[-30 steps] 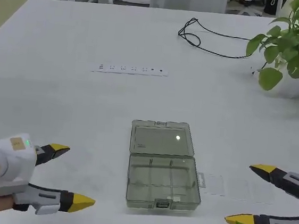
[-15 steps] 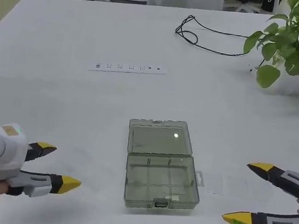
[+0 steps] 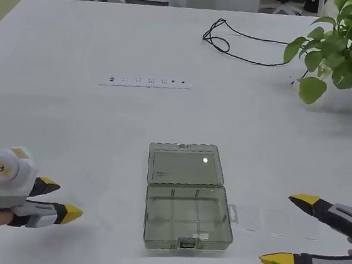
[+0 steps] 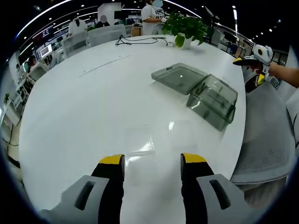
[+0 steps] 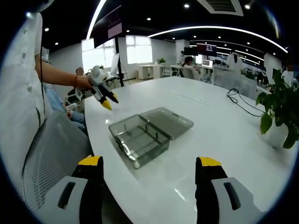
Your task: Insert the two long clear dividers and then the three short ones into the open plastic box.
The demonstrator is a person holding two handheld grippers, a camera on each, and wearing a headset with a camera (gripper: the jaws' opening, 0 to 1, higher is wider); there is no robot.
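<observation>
Clear plastic on white is the difficulty: the dividers [image 3: 270, 221] lie flat on the tabletop [image 3: 71, 114] just right of the open box [image 3: 187, 218], barely showing. My right claw [image 3: 286, 230] hangs near them, released and holding nothing. My left claw [image 3: 62, 199] is well left of the box, likewise spread and empty. I judge the task is at its start, with the first long divider not yet picked up. Faint lines show inside the box, and I cannot tell whether they are slots or walls. The next move calls for working a tip under a thin flat edge, then standing the piece upright over its slots. The lid [image 3: 187, 163] lies open behind the box, out of the way. A power strip [image 3: 145, 81], black cable [image 3: 236, 40] and potted plant [image 3: 345, 49] sit well beyond the box and block nothing.
</observation>
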